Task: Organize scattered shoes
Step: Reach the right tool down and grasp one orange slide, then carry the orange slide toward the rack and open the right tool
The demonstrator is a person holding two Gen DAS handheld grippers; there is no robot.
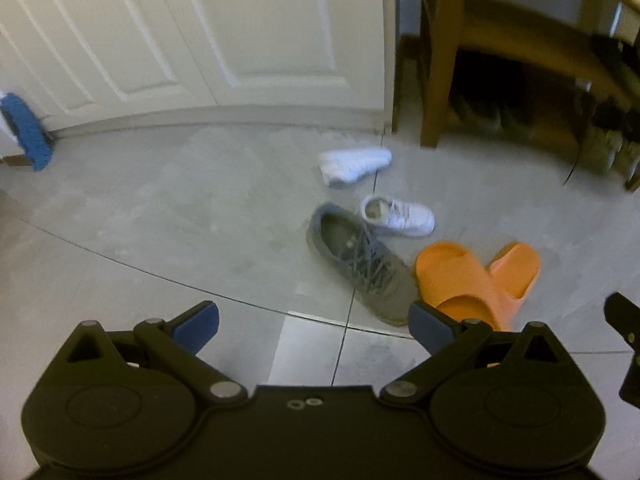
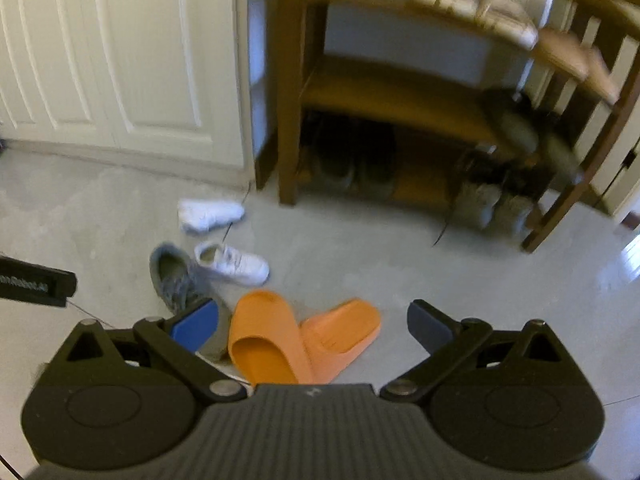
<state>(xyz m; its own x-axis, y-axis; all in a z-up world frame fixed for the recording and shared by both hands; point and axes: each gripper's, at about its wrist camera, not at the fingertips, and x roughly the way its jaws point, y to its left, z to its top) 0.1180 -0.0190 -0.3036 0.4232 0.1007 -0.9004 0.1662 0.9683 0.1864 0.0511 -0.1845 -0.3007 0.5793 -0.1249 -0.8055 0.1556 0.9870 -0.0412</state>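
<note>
Both grippers hang above a grey tiled floor (image 1: 140, 240), each empty. Left gripper (image 1: 314, 326): jaws spread wide, nothing between the blue pads. Right gripper (image 2: 313, 326): jaws likewise wide apart, nothing held.

Shoes lie scattered on the floor in front of the grippers:
- Grey sneaker (image 1: 360, 266), upright, laces loose, its toe pointing toward the left gripper.
- White sneaker (image 1: 398, 216), upright, its heel touching or just beside the grey sneaker's heel (cannot tell which).
- Second white sneaker (image 1: 354, 165), tipped on its side, farther off, near the white panelled door (image 1: 200, 32).
- Two orange slides (image 1: 476, 278) just beside the grey sneaker's toe, the pair overlapping in a V; in the right wrist view they sit directly between the right gripper's fingers, low in the frame.

A wooden shoe rack (image 2: 288, 80) stands right of the door. It holds light shoes on the upper shelf (image 2: 472, 4) and dark shoes on the lower shelves (blurred, details unclear). A blue brush-like object (image 1: 26, 132) leans by the door at far left.
</note>
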